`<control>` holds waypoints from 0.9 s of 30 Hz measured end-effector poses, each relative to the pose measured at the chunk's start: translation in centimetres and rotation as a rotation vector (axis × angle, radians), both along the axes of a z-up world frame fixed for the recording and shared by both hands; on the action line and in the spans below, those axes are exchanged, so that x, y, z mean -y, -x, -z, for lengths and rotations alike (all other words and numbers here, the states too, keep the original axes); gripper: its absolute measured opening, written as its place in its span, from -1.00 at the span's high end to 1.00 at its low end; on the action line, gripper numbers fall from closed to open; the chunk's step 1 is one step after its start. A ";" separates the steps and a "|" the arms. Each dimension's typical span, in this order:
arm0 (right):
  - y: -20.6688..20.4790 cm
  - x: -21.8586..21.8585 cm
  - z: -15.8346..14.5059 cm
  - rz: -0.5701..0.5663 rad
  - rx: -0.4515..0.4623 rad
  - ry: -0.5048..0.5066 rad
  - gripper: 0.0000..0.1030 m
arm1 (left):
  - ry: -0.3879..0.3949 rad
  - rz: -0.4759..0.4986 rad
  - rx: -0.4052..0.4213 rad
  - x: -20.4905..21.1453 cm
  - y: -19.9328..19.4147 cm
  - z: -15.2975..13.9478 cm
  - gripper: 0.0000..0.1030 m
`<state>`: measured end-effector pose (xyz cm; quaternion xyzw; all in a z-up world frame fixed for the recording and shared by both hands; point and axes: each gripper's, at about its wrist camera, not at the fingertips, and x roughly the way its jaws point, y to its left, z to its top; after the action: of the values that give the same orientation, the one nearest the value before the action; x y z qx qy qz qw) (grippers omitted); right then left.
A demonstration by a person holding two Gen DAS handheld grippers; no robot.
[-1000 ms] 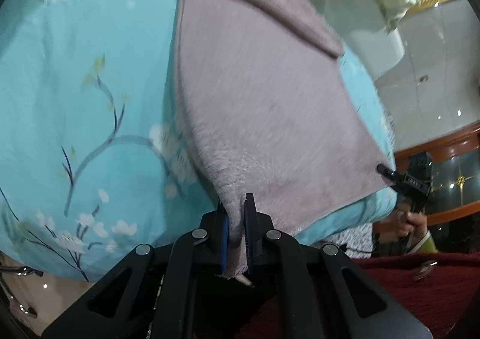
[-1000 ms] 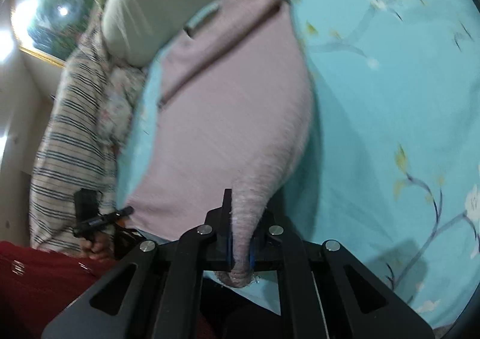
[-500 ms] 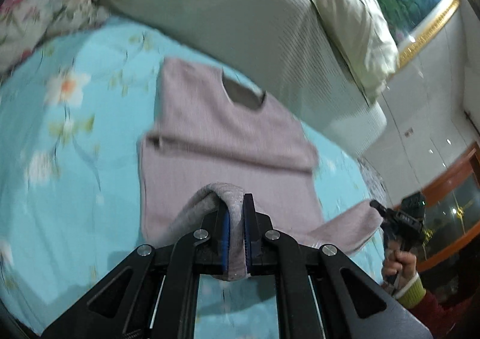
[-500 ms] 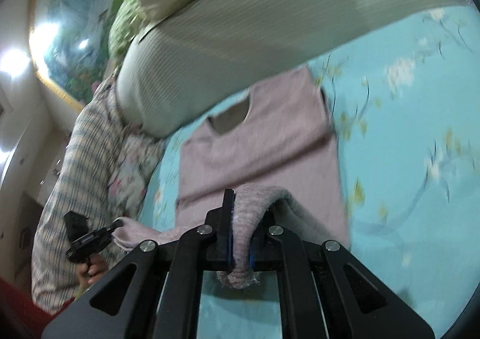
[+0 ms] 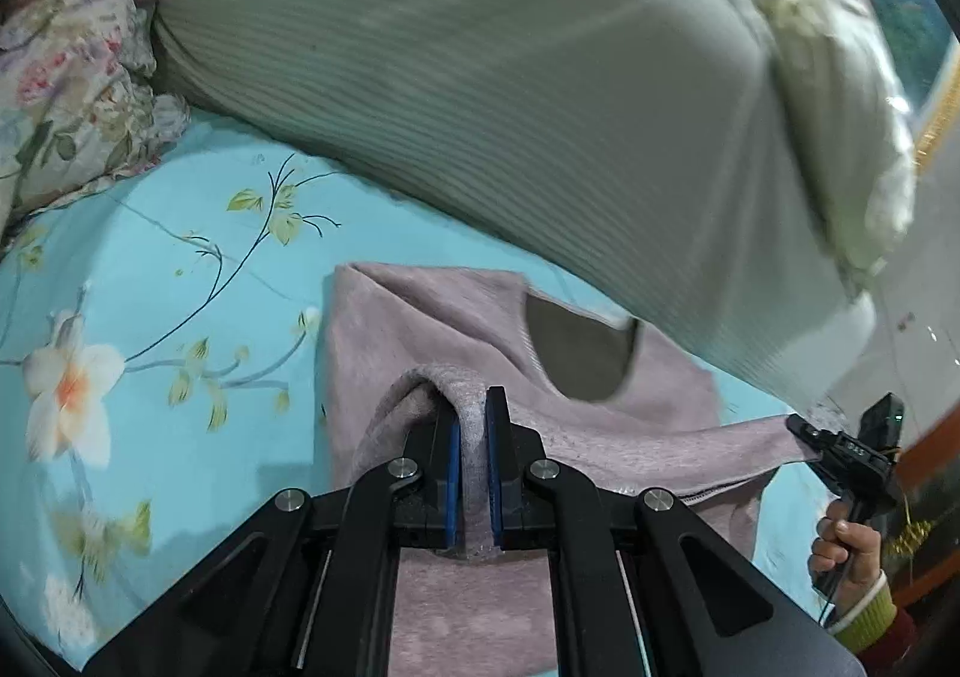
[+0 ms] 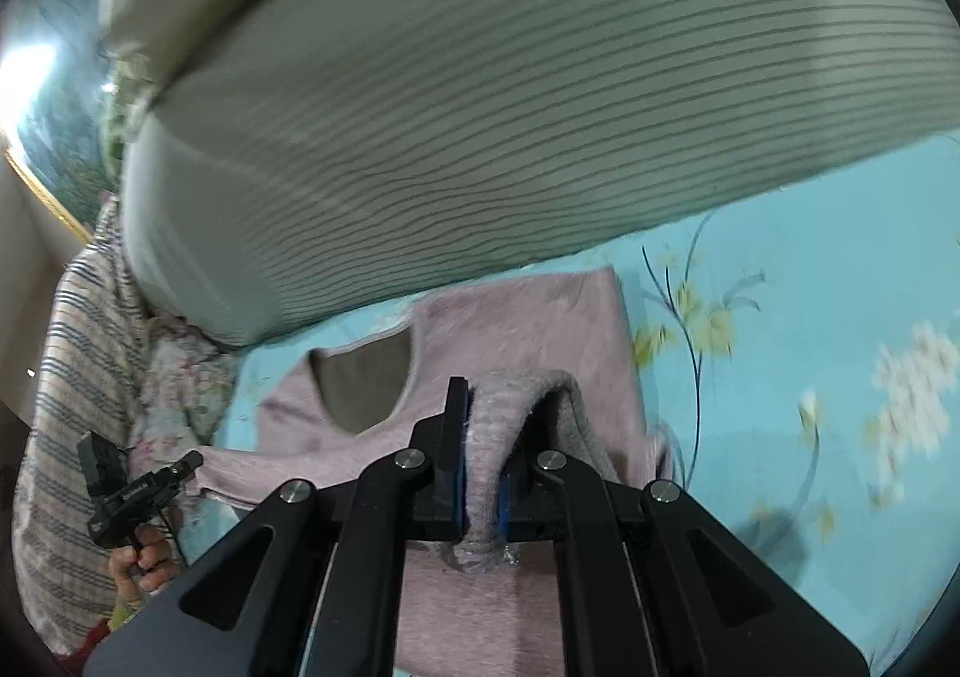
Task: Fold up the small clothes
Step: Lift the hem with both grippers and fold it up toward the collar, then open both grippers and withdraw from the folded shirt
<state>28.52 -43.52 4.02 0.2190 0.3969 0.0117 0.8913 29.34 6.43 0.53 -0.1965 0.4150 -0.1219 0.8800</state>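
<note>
A small mauve knit top (image 5: 420, 329) (image 6: 540, 329) lies on a turquoise floral bedsheet (image 5: 150, 269) (image 6: 810, 287), its scoop neckline (image 5: 576, 353) (image 6: 360, 377) toward the pillow. My left gripper (image 5: 473, 407) is shut on one bottom corner of the top. My right gripper (image 6: 480, 407) is shut on the other bottom corner. Both held corners hang over the upper part of the top, so the hem is doubled toward the neckline. The right gripper (image 5: 804, 428) shows at the right of the left wrist view, the left gripper (image 6: 195, 461) at the left of the right wrist view.
A large grey-green striped pillow (image 5: 540, 77) (image 6: 510, 107) lies just beyond the neckline. A floral cushion (image 5: 72, 77) sits at the far left, a striped blanket (image 6: 72, 377) beside the bed. A hand (image 5: 852, 551) in a red sleeve grips the right tool.
Both grippers carried the hem corners up off the near edge of the bed and forward over the top toward the neckline. The pillow now fills the upper views.
</note>
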 end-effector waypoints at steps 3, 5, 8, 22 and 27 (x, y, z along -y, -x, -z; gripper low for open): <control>-2.6 0.5 1.9 -0.006 -0.048 0.028 0.84 | -0.025 -0.023 -0.036 0.1 -3.0 2.2 0.89; -4.1 0.8 3.7 -0.019 -0.095 0.041 0.83 | -0.044 -0.040 -0.055 0.1 -4.8 3.8 0.88; -5.4 1.2 6.2 -0.013 -0.188 0.048 0.79 | -0.067 -0.065 -0.097 0.2 -6.8 5.9 0.87; 1.9 -0.7 2.8 -0.107 -0.104 0.002 0.15 | -0.025 0.052 -0.131 3.7 1.1 6.6 0.05; 0.0 -6.5 7.5 -0.324 -0.275 0.223 0.34 | -0.123 0.163 -0.217 8.8 1.6 10.1 0.09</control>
<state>28.57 -36.99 -3.51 0.0520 0.5432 0.0806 0.8341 27.74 -2.37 -9.57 -0.1199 0.5290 -0.1456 0.8274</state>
